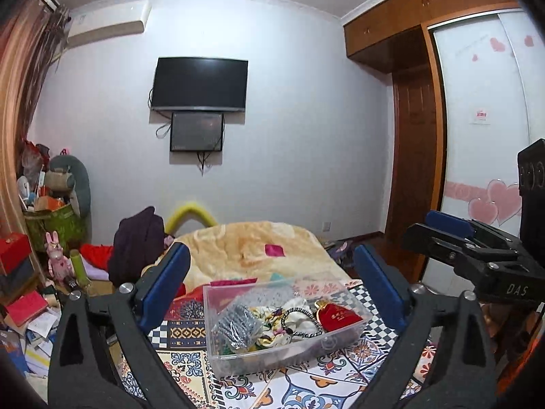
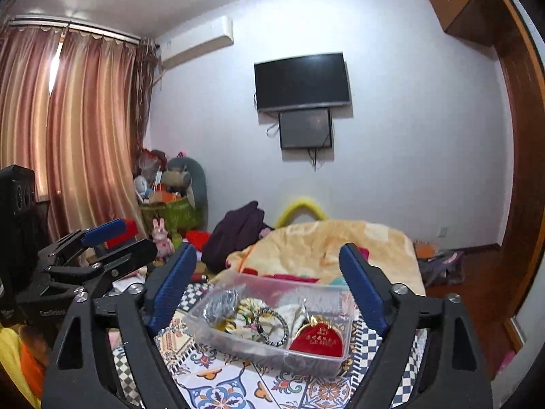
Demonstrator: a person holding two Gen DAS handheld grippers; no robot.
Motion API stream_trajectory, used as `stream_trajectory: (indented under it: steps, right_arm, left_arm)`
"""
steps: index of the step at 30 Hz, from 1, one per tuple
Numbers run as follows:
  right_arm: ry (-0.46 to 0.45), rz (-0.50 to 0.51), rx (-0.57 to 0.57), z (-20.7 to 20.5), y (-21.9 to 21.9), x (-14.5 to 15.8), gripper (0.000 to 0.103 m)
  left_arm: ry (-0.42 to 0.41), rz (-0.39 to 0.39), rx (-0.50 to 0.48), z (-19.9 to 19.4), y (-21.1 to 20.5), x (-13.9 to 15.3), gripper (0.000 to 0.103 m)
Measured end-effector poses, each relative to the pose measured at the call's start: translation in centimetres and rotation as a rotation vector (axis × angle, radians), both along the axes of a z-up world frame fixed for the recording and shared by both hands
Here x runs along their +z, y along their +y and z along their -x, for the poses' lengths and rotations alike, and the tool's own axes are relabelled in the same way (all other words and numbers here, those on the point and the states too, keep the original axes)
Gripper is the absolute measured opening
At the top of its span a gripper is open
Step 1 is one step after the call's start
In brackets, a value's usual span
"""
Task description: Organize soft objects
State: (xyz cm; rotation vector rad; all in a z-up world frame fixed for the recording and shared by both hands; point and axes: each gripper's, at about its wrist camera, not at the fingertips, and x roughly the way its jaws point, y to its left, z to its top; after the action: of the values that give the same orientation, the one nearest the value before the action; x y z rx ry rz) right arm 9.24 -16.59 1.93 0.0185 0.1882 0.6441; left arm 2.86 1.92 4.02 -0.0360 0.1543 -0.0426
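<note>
Both grippers, left and right, are hovering, jaws spread and empty, over a clear box on the bed; curtains are showing in the right view.

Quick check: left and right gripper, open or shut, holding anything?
Left gripper: open, holding nothing.
Right gripper: open, holding nothing.

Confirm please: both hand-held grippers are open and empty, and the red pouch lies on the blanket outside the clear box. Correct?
Not quite. The red pouch lies inside the clear box, as the right wrist view shows. Both hand-held grippers, left and right, are indeed open and empty.
</note>
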Motion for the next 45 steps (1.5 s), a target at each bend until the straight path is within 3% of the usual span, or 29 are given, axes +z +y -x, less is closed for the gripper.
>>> stream_trajectory:
  steps: [3, 7, 45]
  right_arm:
    - [-0.017, -0.008, 0.003, 0.5, -0.1, 0.4, 0.087]
    - [-0.03, -0.023, -0.001, 1.1, -0.2, 0.6, 0.103]
    - [-0.049, -0.031, -0.01, 1.6, -0.9, 0.1, 0.103]
  left_arm:
    - [-0.012, -0.001, -0.001, 0.7, -0.3, 0.5, 0.102]
    - [-0.026, -0.006, -0.001, 1.4, -0.5, 0.9, 0.103]
    - [-0.032, -0.013, 0.001, 2.1, -0.7, 0.8, 0.103]
